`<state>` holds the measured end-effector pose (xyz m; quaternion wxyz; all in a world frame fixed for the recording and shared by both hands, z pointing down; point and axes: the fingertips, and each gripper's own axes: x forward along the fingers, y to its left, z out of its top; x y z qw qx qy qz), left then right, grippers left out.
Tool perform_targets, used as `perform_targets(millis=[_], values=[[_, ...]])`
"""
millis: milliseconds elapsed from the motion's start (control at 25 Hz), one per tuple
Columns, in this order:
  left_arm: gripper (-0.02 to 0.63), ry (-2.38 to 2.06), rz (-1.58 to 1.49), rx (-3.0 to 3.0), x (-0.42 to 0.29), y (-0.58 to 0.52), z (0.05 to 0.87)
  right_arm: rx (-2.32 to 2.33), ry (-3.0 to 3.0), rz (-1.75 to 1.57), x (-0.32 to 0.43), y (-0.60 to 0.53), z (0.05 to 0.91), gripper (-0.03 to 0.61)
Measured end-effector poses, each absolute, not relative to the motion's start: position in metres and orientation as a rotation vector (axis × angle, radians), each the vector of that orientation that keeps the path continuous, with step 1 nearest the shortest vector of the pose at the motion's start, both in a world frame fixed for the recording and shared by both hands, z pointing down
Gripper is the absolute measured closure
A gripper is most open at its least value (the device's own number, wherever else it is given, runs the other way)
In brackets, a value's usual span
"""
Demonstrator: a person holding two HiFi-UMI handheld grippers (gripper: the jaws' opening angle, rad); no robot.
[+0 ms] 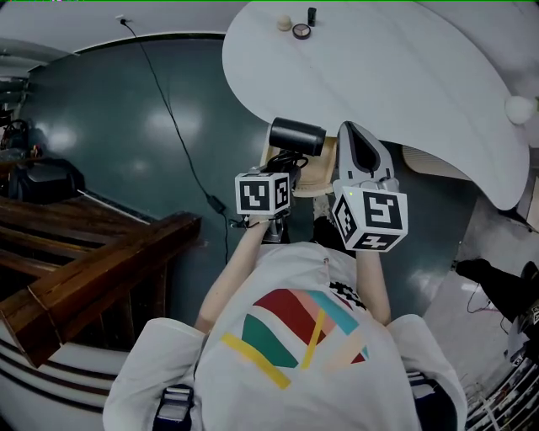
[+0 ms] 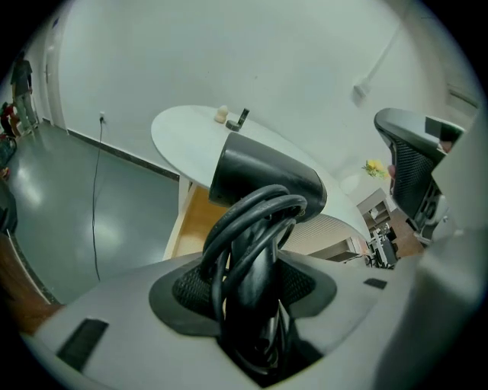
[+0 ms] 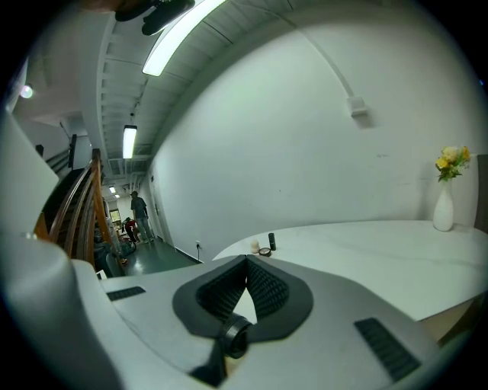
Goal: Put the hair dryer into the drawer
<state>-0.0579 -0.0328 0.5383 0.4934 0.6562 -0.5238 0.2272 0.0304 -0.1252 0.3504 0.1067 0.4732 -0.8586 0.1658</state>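
Left gripper (image 1: 285, 168) and right gripper (image 1: 358, 145) are held side by side in front of the person's white T-shirt (image 1: 295, 337) in the head view, each carrying a cube printed with black-and-white square markers. A dark green glossy floor (image 1: 126, 126) is seen below, crossed by a thin black cable (image 1: 181, 151), with a brown wooden stair rail (image 1: 93, 261) at the left. A white rounded table (image 1: 404, 76) fills the upper part, and three small items (image 1: 299, 23) are set near its far edge. Under the table's near edge the tan inside of the open drawer (image 1: 313, 178) is seen. The black hair dryer (image 1: 296, 136) is raised in the left gripper, its barrel just above the drawer in the picture and close beside the right gripper.

From the left gripper view, the left gripper (image 2: 252, 286) is clamped on the hair dryer (image 2: 263, 174) by its handle, around which the black cord (image 2: 244, 228) is wound in loops. Beyond it the table (image 2: 187, 137) and the drawer (image 2: 191, 228) below it are seen, with the right gripper (image 2: 412, 171) at the right edge.

From the right gripper view, the right gripper (image 3: 245, 266) is closed, its ribbed pads meeting at the tips with nothing held. The table (image 3: 381, 251) stretches ahead against a white wall (image 3: 305, 137), a white vase of yellow flowers (image 3: 444, 198) stands on it at the right, and people (image 3: 137, 217) are seen far down a lit corridor.
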Motion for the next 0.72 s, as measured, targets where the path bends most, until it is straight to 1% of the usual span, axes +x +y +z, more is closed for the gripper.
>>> perform_targets(millis=[320,720], values=[[0.388,-1.193,0.647,1.543,-0.048,-0.017,0.565,1.445,-2.497,0.509,0.045,-0.124,0.355,0.566],[0.388,-1.17,0.666,1.521,-0.048,-0.009,0.567,1.488,-2.491,0.511,0.052,-0.123,0.35,0.568]])
